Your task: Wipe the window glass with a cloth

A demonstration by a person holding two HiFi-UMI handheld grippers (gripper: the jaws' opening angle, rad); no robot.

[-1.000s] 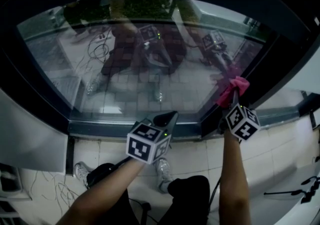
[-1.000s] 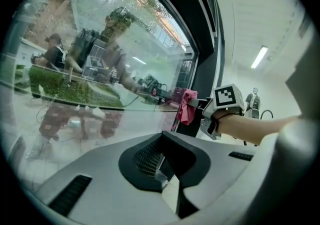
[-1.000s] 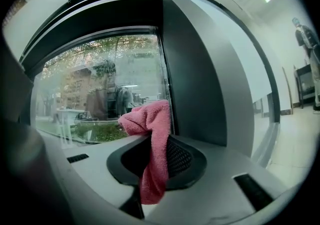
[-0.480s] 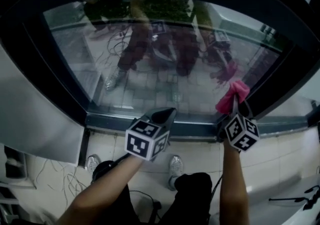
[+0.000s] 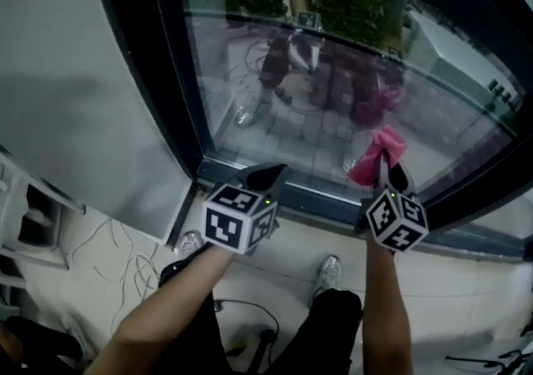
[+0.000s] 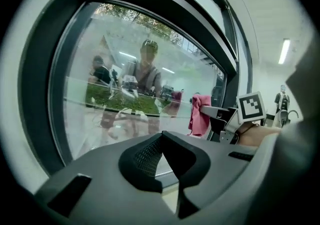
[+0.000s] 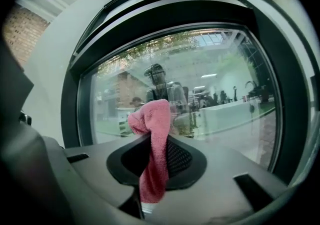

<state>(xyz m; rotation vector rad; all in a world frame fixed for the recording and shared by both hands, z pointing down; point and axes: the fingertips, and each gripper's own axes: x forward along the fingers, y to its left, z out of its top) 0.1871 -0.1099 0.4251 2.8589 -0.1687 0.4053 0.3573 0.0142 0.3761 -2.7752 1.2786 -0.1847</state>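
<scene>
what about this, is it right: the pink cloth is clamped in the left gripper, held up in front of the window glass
No. The pink cloth is clamped in the right gripper, not the left, held up in front of the window glass; the right gripper view shows it.

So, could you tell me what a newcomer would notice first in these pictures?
The pink cloth stands out, clamped in the right gripper and held up before the glass. The left gripper, shut and empty, points at the foot of the dark frame. The person's reflection shows in the glass.
</scene>
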